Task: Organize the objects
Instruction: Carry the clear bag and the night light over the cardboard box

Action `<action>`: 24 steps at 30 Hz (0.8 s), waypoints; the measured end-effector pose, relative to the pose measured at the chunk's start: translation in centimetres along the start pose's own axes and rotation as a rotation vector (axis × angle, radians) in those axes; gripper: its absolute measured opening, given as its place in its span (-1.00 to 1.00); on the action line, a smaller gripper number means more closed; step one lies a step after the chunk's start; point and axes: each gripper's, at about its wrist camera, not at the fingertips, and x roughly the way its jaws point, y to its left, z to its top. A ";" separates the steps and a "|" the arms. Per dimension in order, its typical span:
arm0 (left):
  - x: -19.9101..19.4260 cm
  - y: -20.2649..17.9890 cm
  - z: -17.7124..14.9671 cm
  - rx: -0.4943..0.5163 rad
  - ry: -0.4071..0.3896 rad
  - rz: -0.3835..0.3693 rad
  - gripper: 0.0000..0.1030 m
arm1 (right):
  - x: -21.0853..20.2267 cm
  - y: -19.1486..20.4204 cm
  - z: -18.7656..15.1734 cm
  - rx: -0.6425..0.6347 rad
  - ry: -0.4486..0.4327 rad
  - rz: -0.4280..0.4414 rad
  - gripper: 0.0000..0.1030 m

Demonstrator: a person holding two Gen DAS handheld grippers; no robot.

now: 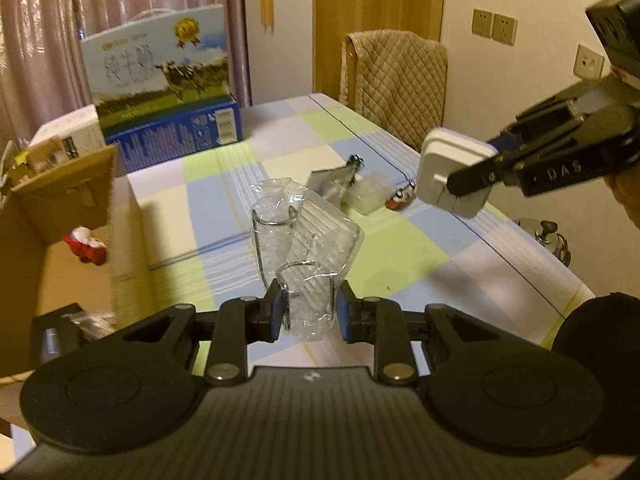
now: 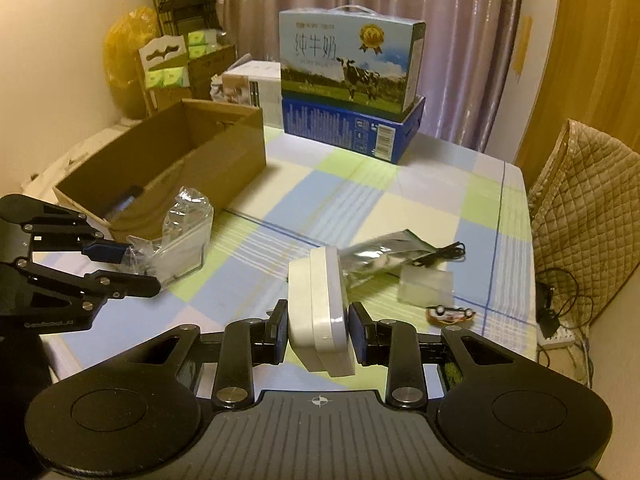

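Above the checked tablecloth (image 2: 360, 200), the left gripper (image 1: 308, 312) clamps a clear plastic-wrapped wire rack (image 1: 304, 236) near the open cardboard box (image 2: 172, 160), while the right gripper (image 2: 318, 330) clamps a white power adapter (image 2: 320, 308) over the table's middle.

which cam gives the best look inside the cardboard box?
Right wrist view. The cardboard box sits whole at upper left, open top toward the camera, with a dark object visible on its floor. The left wrist view shows only a cropped part of the cardboard box at the left edge, mostly a flap and wall, blurred.
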 end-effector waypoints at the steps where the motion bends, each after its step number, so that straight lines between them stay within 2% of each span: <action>1: -0.5 0.2 0.1 -0.003 -0.004 0.002 -0.57 | -0.3 0.6 0.0 0.004 -0.006 0.004 -0.45; 14: -6.6 2.3 -0.7 -0.012 -0.031 0.027 -0.57 | -1.8 7.8 -0.5 0.036 -0.047 0.039 -0.45; 24: -9.6 3.8 -1.9 -0.036 -0.040 0.051 -0.57 | -2.1 10.4 0.2 0.038 -0.077 0.064 -0.45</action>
